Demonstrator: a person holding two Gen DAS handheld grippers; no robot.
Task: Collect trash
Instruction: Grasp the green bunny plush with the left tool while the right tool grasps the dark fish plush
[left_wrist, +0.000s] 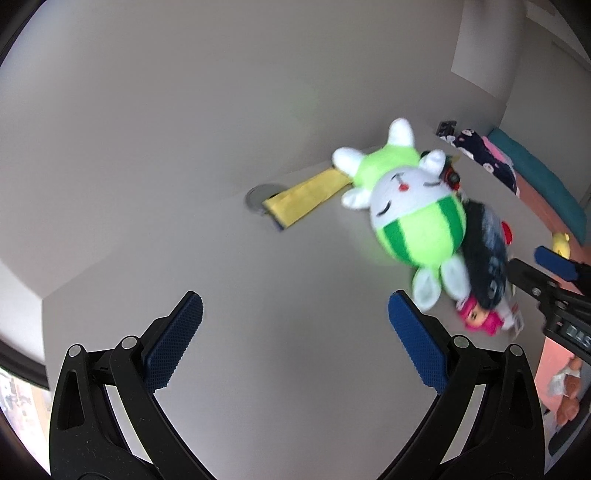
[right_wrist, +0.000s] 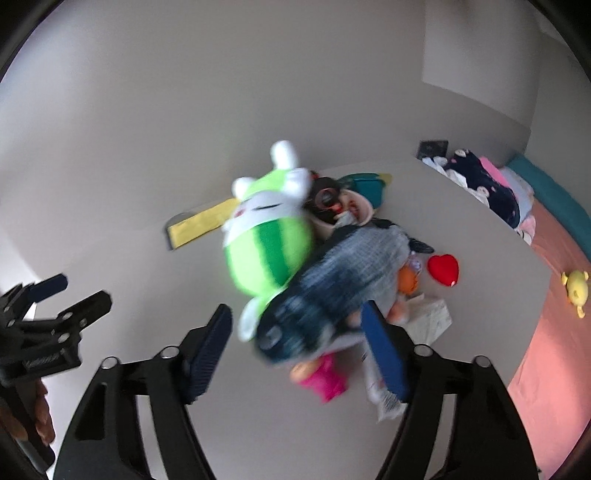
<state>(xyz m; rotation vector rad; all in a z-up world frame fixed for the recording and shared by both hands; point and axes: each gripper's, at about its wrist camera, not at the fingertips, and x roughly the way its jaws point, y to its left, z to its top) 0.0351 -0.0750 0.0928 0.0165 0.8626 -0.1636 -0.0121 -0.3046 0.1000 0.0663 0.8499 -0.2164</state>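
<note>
**Q:** While both claws hang over the grey bench (left_wrist: 147, 258), how do their jaws stand?

**A:** The left claw (left_wrist: 295, 301) is spread wide with only bare bench between its blue pads. The right claw (right_wrist: 295, 308) is also apart. A dark plush fish (right_wrist: 332, 288) shows in the gap between its fingers, but the picture is blurred there. I see neither pad pressing on it.

**Q:** Where is the trash?

**A:** A crumpled white paper (right_wrist: 434, 319) lies toward the bench's right edge, just beyond the right claw's right finger and outside its gap. A white wrapper (right_wrist: 382, 397) lies nearer, partly hidden behind that same finger's pad and beside a pink toy (right_wrist: 325, 376). Whether the finger touches the wrapper, I cannot tell.

**Q:** And from the left claw?

**A:** Both scraps lie well off to its right, past its right finger, at the near end of the toy heap. Nothing of them sits between its pads.

**Q:** What else crowds that spot?

**A:** A green plush bunny (right_wrist: 266, 251) leans against the fish toward the bench's far edge. A red heart (right_wrist: 443, 269) lies just behind the crumpled paper. A yellow strip (right_wrist: 199, 225) lies flat behind the bunny, near the far edge.
</note>
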